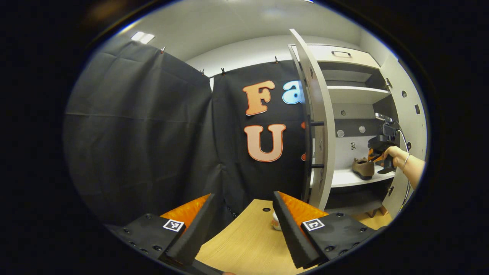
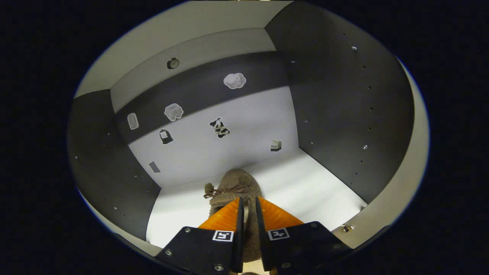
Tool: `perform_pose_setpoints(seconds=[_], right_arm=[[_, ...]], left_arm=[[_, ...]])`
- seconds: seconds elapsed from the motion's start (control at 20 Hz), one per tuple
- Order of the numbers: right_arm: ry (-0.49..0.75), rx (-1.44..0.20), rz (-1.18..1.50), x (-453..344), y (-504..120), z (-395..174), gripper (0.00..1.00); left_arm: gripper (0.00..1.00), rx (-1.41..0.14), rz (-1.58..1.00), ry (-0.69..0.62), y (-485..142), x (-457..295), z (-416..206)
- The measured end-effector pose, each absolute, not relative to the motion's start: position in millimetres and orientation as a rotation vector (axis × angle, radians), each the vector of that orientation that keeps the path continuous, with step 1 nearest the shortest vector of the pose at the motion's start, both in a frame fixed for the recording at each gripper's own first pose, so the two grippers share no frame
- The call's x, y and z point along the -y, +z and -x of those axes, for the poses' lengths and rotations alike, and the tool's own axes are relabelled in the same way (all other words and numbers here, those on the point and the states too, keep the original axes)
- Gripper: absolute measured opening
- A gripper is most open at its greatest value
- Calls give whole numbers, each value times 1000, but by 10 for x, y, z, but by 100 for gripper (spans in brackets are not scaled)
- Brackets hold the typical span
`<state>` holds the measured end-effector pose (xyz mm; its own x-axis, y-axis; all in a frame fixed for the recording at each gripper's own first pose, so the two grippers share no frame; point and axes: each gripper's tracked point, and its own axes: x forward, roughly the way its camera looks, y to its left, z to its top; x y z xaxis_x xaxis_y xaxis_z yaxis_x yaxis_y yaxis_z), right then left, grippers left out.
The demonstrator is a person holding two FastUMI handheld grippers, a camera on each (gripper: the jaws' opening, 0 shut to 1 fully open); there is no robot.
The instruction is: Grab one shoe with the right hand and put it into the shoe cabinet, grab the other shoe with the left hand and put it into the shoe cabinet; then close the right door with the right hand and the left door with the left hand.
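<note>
While our right gripper reaches into the shoe cabinet, we see its two fingers nearly closed on the heel rim of a brown shoe, both pressing on it. That shoe sits on the white shelf inside the compartment, toe toward the back wall, where several small stickers are stuck. From the left gripper view, the same shoe rests on the lower shelf with the right gripper and the hand holding it just beside it. The shelves above look bare. The cabinet's left door stands open, edge-on to us, and hides part of the interior. Our left gripper hangs spread wide over a wooden table, gripping nothing. A small whitish object lies on the table behind the finger, mostly hidden; we cannot tell what it is.
</note>
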<state>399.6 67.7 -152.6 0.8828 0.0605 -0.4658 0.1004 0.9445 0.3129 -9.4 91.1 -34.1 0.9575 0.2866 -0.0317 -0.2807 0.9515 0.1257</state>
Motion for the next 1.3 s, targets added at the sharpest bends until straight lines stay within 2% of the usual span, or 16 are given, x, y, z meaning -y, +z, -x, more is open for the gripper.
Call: perform_pose_setpoints(seconds=[0.05,0.25,0.3,0.35,0.45,0.55,0.65,0.85,0.9,0.95,1.1,1.3], right_arm=[[-3,-478,-318,-699,-1459,-3904,19],[48,-362,-206,-734,-1089,-3462,35],[59,-329,-186,-745,-975,-3332,37],[64,-300,-165,-745,-884,-3193,44],[74,-251,-140,-716,-724,-2902,71],[73,-221,-137,-665,-625,-2591,85],[76,-188,-129,-614,-526,-2278,92],[74,-119,-100,-516,-417,-1717,93],[70,-111,-90,-473,-423,-1575,92],[69,-105,-80,-432,-436,-1439,92],[66,-82,-63,-311,-450,-1068,92],[55,-39,-18,-152,-438,-881,93]], left_arm=[[97,-48,-113,277,-341,-863,82],[99,-45,-105,219,-386,-640,37],[94,-48,-101,204,-418,-586,32],[99,-53,-93,188,-452,-531,16],[95,-74,-73,159,-558,-402,30],[95,-86,-62,127,-681,-276,50],[97,-107,-72,104,-822,-151,40],[94,-217,-33,30,-1394,193,50],[97,-256,-18,13,-1557,283,60],[95,-291,-4,-4,-1737,376,60],[97,-414,26,-46,-2292,641,71],[99,-556,36,-74,-2893,899,76]])
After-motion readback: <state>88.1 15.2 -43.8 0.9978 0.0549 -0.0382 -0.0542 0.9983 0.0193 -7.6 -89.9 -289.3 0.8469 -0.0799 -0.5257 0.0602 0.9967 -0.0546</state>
